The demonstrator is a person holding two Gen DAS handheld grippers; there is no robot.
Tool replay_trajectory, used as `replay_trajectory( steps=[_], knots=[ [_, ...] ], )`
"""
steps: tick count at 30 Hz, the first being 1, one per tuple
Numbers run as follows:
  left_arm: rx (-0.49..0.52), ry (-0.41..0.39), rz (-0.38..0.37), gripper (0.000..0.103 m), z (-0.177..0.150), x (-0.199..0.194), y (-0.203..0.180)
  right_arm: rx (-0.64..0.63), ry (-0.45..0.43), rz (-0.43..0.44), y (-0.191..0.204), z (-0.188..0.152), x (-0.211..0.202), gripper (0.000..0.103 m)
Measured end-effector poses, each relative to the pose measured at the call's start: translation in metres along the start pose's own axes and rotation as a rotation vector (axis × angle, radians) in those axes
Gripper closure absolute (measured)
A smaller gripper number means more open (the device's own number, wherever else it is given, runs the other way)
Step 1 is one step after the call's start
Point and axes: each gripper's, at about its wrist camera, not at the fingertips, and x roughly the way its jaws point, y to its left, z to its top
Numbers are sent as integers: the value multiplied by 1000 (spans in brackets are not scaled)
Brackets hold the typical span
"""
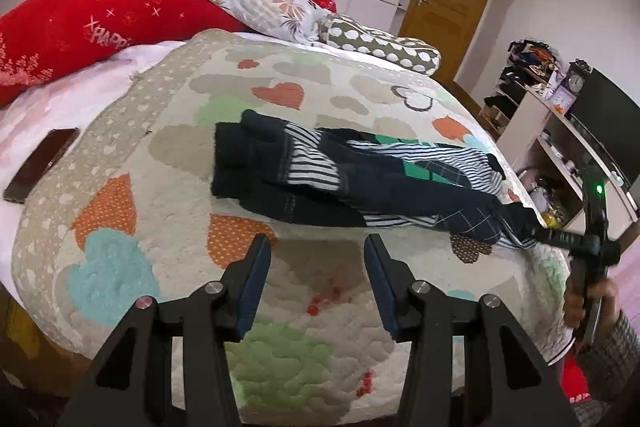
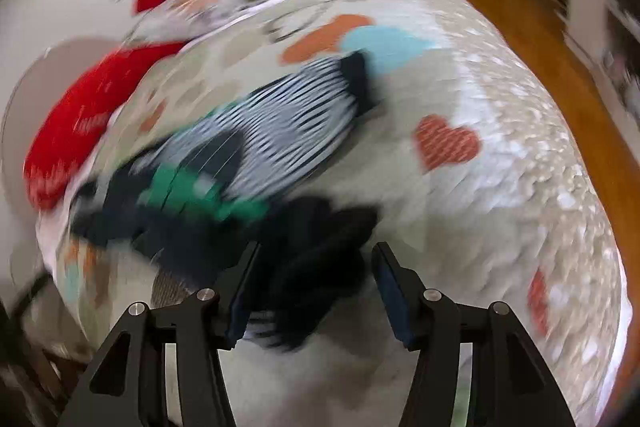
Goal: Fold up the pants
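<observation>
The pants (image 1: 360,179) are dark navy with black-and-white stripes and green patches. They lie bunched lengthwise across the heart-patterned quilt (image 1: 168,147). My left gripper (image 1: 317,242) hovers open over bare quilt in front of them, with nothing between its fingers. A hand holds my right gripper (image 1: 534,233) at the right end of the pants. In the blurred right wrist view, the right gripper (image 2: 318,249) stands open around a dark cuff (image 2: 320,267). That cuff lies against the left finger (image 2: 240,291) and apart from the right one. The striped leg (image 2: 280,123) stretches away beyond it.
Red pillows (image 1: 80,31) and a floral pillow (image 1: 268,7) lie at the head of the bed. A dark phone (image 1: 42,165) rests on the pink sheet at the left. A cluttered shelf unit (image 1: 560,131) stands past the bed's right edge, with a wooden door (image 1: 444,11) behind.
</observation>
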Motion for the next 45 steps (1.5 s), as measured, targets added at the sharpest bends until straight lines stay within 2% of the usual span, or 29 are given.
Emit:
replay_trajectory(
  steps=[5, 8, 11, 14, 15, 17, 18, 19, 20, 21, 23, 25, 27, 30, 32, 34, 35, 37, 38, 39, 40, 41, 42, 45],
  knots=[
    [2, 17, -15, 56, -2, 5, -6, -53, -15, -23, 15, -21, 1, 43],
    [6, 12, -19, 56, -1, 4, -7, -1, -32, 32, 7, -15, 1, 59],
    [-18, 16, -33, 56, -1, 6, -3, 105, -3, 162, -12, 0, 7, 58],
    [-22, 18, -33, 56, -2, 7, -1, 311, 27, 355, -40, 7, 17, 40],
    [-25, 21, -35, 56, -1, 8, 0, 372, 21, 398, -49, 6, 19, 39],
    [-33, 28, -37, 56, -1, 11, 2, 459, 5, 422, -62, 3, 22, 39],
    [-37, 31, -38, 56, -1, 12, 3, 463, 5, 412, -63, 3, 23, 47],
    [-41, 34, -41, 56, -1, 14, 3, 432, 19, 369, -59, 5, 24, 59],
    [-41, 35, -42, 56, -1, 14, 3, 385, 39, 316, -52, 9, 25, 91],
    [-38, 33, -38, 56, -1, 15, 2, 319, 71, 265, -43, 12, 27, 92],
    [-38, 25, -28, 56, -1, 14, 3, 180, 56, 186, -19, 25, 16, 92],
    [-49, 19, -29, 56, 1, 14, 5, 85, -22, 167, 2, 47, -6, 92],
    [-68, 9, -22, 56, 3, 13, 9, 21, -139, 175, 20, 75, -33, 92],
    [-90, 0, -5, 56, 2, 12, 15, -24, -263, 155, 31, 107, -51, 92],
    [-103, 8, 3, 55, 0, 14, 20, -50, -318, 75, 30, 120, -48, 92],
    [-115, 19, 5, 55, -2, 16, 25, -66, -307, -38, 16, 117, -28, 90],
    [-126, 29, 4, 55, -1, 19, 28, -50, -260, -63, 6, 111, -12, 89],
    [-141, 36, -1, 55, 1, 21, 32, 8, -84, -95, -19, 98, 29, 87],
    [-149, 39, -5, 55, 5, 23, 34, 33, -29, -105, -28, 90, 40, 85],
    [-149, 39, -8, 54, 10, 24, 34, 57, -15, -93, -35, 83, 44, 76],
    [-146, 37, -10, 50, 14, 25, 33, 82, -44, -79, -41, 78, 38, 69],
    [-141, 30, -12, 47, 20, 28, 32, 103, -76, -86, -45, 74, 29, 56],
    [-133, 22, -3, 40, 29, 33, 30, 109, -106, -91, -45, 72, 20, 47],
    [-117, 18, 35, 38, 51, 54, 25, 107, -157, -110, -45, 70, 3, 43]
  ],
)
